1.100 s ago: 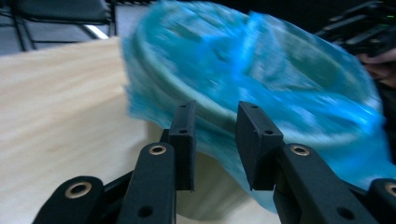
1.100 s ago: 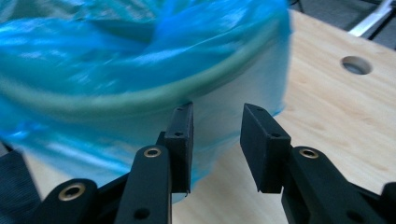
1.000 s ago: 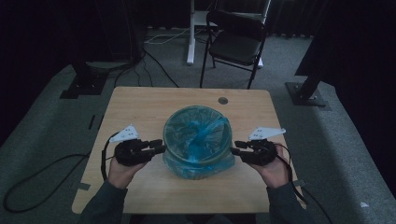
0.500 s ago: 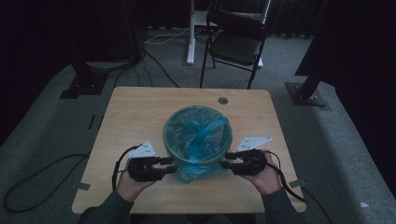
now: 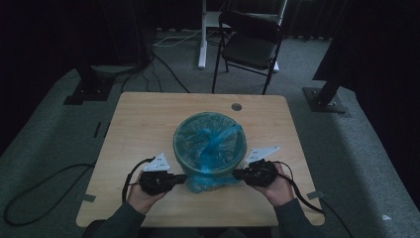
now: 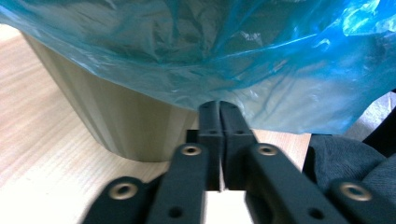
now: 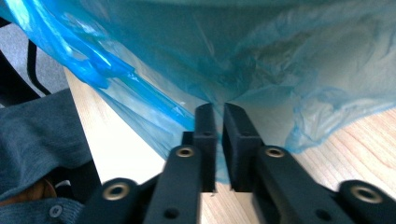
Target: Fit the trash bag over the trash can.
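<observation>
Both hands have dropped from beside the rim of the round olive-green plastic bin (image 5: pixel 210 144) to the loose skirt of the thin translucent blue plastic bag (image 5: pixel 210 181) that lines it and hangs down its outside. A second ago each hand-held gripper stood half open at rim height; now both have just been closing, and each has a pinch of the blue film between its jaws.

The left hand-held gripper (image 6: pixel 218 108) is clamped shut on a fold at the bag's lower edge, its two black jaws pressed together. The right hand-held gripper (image 7: pixel 215 110) has its jaws nearly together, with a thin sliver of film caught in the narrow gap.

This suggests the grasp step is done and the bag's overhang can be drawn further down the bin's wall or pulled taut.

The bin stands upright near the middle of the light wooden worktop (image 5: pixel 143 124), between the two grippers. In the high view the left one (image 5: pixel 184 177) and the right one (image 5: pixel 236 174) flank its lower near side, both low by the worktop.
</observation>
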